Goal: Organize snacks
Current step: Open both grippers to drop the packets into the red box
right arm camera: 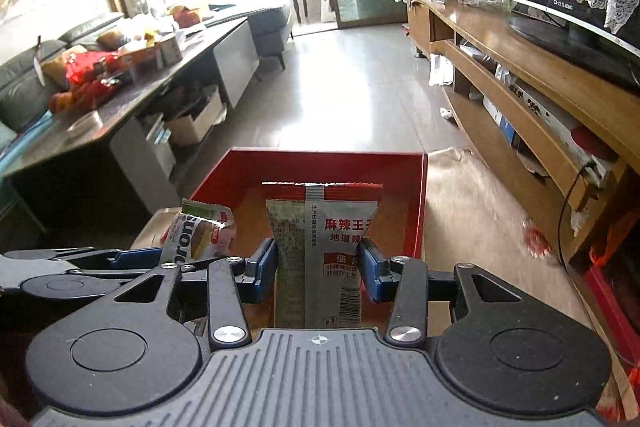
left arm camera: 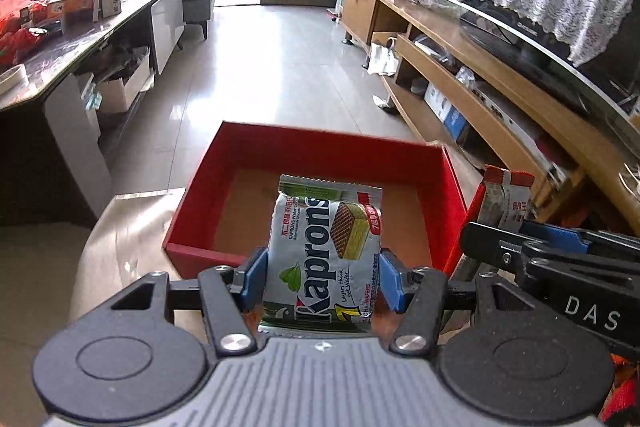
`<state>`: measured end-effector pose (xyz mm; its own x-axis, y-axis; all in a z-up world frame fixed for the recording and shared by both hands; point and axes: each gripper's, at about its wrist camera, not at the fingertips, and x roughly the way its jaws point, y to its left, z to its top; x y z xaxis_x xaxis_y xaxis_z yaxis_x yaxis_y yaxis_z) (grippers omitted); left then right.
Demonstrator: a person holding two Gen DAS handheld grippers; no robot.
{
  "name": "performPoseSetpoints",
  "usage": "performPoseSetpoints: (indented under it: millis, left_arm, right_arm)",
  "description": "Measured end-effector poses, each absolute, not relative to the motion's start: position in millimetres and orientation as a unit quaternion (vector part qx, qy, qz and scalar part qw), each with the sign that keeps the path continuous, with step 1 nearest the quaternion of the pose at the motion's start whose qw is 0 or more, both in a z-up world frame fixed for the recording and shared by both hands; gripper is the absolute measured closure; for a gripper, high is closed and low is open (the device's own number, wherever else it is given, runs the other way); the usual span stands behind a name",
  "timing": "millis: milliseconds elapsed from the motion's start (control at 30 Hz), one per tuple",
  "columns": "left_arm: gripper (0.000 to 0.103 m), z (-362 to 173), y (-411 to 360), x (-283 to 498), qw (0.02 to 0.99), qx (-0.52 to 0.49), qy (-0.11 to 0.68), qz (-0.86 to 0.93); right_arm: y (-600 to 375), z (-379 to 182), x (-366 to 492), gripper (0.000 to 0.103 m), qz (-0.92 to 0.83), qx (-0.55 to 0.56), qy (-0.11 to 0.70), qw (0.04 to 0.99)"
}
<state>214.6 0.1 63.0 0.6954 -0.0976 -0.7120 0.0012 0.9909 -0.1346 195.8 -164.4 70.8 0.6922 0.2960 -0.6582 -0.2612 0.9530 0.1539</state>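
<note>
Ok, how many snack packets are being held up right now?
2. The Kaprons wafer packet sits in the left gripper, the red spicy snack packet in the right gripper, both before the red box. Others may be hidden.

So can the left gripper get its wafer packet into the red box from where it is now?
Probably yes. The left gripper holds the Kaprons wafer packet right at the near wall of the red box, whose top is open; the right gripper sits alongside, not across the path.
</note>
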Motion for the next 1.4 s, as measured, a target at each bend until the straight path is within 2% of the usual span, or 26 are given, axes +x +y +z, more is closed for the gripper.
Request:
performPoseSetpoints:
  millis: [367,500,567,600,667,733,833,1033,1067,1167,1400]
  left_arm:
    - [0.048,40.3,0.9,280.6,0.913,-0.079,0.401,-0.008]
    - [0.048,23.7,2.4,299.1,0.906,-0.079,0.416,0.005]
    - [0.049,14.7,-4.0,306.1,0.902,-0.069,0.426,0.000]
    - [0.049,9.9,-6.9,308.9,0.902,-0.058,0.427,0.008]
    - [0.048,-3.5,-5.1,317.6,0.893,-0.054,0.446,0.007]
    - [0.048,-15.4,-0.4,323.5,0.883,-0.063,0.465,0.016]
    - [0.047,-20.8,-4.4,324.5,0.884,-0.032,0.464,0.034]
    - [0.029,-12.5,-4.9,319.5,0.893,-0.007,0.446,0.050]
    - [0.028,-11.6,-3.2,318.2,0.894,-0.010,0.446,0.052]
    - [0.027,-8.9,1.1,314.6,0.893,-0.018,0.446,0.051]
    - [0.027,5.0,1.4,301.2,0.900,-0.012,0.433,0.054]
  right_arm:
    - [-160.2,55.9,257.5,0.052,0.139,0.025,0.372,0.918]
    - [-156.0,40.9,274.2,0.055,0.140,0.027,0.383,0.913]
    - [-153.4,32.7,279.7,0.081,0.149,0.032,0.390,0.908]
    - [-150.8,26.6,282.9,0.099,0.165,0.045,0.401,0.900]
    - [-145.4,19.3,286.2,0.098,0.151,0.025,0.404,0.902]
    - [-147.3,8.0,293.2,0.080,0.138,0.023,0.422,0.896]
    - [-149.8,-5.1,296.5,0.077,0.130,0.019,0.438,0.889]
    - [-144.0,-6.6,293.5,0.071,0.127,0.007,0.442,0.888]
    - [-144.3,-4.5,292.8,0.070,0.126,0.005,0.440,0.889]
    - [-147.4,1.2,292.9,0.056,0.118,0.001,0.435,0.893]
    - [-147.5,14.7,283.3,0.052,0.111,-0.008,0.422,0.900]
